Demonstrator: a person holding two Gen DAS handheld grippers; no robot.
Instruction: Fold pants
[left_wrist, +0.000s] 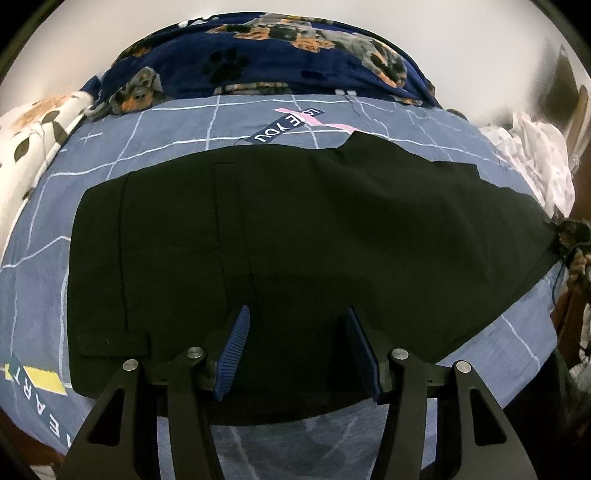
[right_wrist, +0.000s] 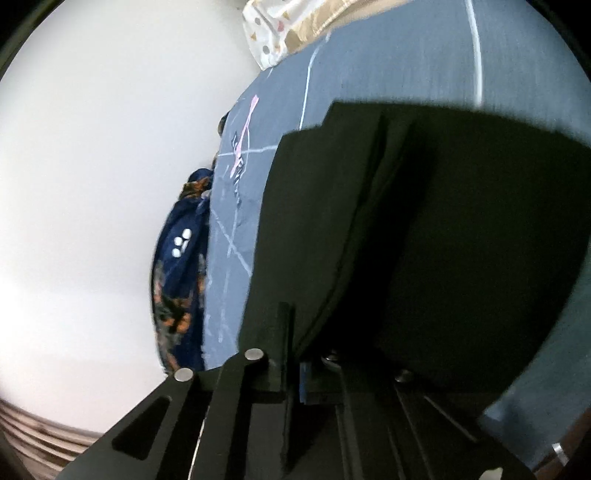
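Black pants (left_wrist: 295, 229) lie spread flat across the blue-grey bed sheet (left_wrist: 177, 129), waistband to the left. My left gripper (left_wrist: 295, 314) is open and empty, hovering over the near edge of the pants. In the right wrist view the camera is tilted sideways. My right gripper (right_wrist: 314, 354) is shut on a lifted fold of the black pants (right_wrist: 424, 240), which drapes over and hides most of its fingers.
A navy dog-print blanket (left_wrist: 266, 55) is bunched at the far side of the bed, also in the right wrist view (right_wrist: 181, 266). A white spotted cloth (left_wrist: 40, 125) lies at the left, a white crumpled cloth (left_wrist: 535, 155) at the right. A white wall is behind.
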